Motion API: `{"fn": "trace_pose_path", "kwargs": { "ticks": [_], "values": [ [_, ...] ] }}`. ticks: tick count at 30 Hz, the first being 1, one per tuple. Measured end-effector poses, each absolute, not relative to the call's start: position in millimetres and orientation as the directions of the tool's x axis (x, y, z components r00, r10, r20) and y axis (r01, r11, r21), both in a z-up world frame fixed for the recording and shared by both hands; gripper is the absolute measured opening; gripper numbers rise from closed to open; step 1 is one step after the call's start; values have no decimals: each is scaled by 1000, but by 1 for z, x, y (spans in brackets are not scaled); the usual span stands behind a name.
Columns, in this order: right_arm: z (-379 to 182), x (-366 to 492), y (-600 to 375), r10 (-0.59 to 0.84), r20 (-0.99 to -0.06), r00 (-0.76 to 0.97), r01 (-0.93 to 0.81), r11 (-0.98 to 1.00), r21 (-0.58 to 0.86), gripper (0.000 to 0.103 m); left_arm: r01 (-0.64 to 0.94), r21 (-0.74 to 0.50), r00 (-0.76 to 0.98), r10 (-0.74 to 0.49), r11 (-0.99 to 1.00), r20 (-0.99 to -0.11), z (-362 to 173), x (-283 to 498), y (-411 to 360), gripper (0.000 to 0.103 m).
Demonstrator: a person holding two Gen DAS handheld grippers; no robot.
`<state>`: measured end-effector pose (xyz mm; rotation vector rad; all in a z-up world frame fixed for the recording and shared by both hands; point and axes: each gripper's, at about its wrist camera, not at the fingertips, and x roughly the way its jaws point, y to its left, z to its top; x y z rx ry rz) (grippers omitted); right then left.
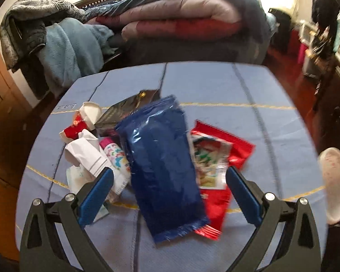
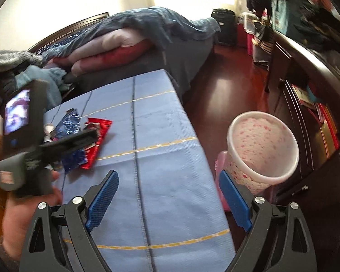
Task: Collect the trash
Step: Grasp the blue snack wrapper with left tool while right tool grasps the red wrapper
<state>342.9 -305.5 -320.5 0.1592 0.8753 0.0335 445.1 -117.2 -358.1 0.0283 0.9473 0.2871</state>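
Several pieces of trash lie heaped on the blue-covered desk (image 1: pixel 249 95), left of centre in the left wrist view. Blue wrapper (image 1: pixel 163 165) on top, long axis running from upper centre down toward lower right of the frame, sealed ends at top and bottom. Red wrapper (image 1: pixel 224 145) partly under it on the right, slanted, jagged lower end pointing to bottom centre. Crumpled white paper (image 1: pixel 86 154) and a small patterned tube (image 1: pixel 116 156) at centre left; a red-and-white carton (image 1: pixel 79 124) and a dark packet (image 1: pixel 122 111) behind.

Left hand-held gripper (image 1: pixel 168 175) set wide, blue fingers either side of the blue wrapper, gripping nothing; contact with the pile cannot be told.

Right hand-held gripper (image 2: pixel 168 180) also wide and carrying nothing, over the desk's right edge. White bin with pink speckles (image 2: pixel 263 149) stands on the floor at right centre of the right wrist view, just beside the desk, mouth tilted toward the camera. Bed with folded bedding (image 1: pixel 181 20) across the upper frame.
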Motion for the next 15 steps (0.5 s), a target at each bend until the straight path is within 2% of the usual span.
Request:
{"fn": "trace_pose_path", "kwargs": {
  "ticks": [3,4,5,6,8,9,11,15],
  "values": [
    [-322,344,-299,100,-766,635,27,988,152,90,-240,136,555,251,961,-793,-364,449,-114,98],
    [-323,345,-297,102,-768,633,27,988,154,90,-240,130,561,247,962,-790,-365,448,-112,92],
    [-324,345,-296,105,-769,631,26,987,156,90,-236,124,562,239,964,-792,-365,447,-112,73],
    [-324,346,-294,109,-770,628,24,987,159,90,-224,115,556,224,968,-800,-366,449,-111,66],
    [-324,347,-288,113,-771,627,20,987,161,90,-195,107,568,201,975,-798,-368,449,-109,41],
    [-324,348,-285,118,-770,627,16,986,164,90,-178,77,558,165,981,-813,-370,450,-106,35],
    [-323,351,-277,123,-768,629,7,986,164,90,-172,35,558,127,984,-820,-371,450,-96,26],
    [-326,359,-257,144,-766,626,-25,986,165,90,-174,-77,611,46,982,-790,-355,432,-71,20]
  ]
}}
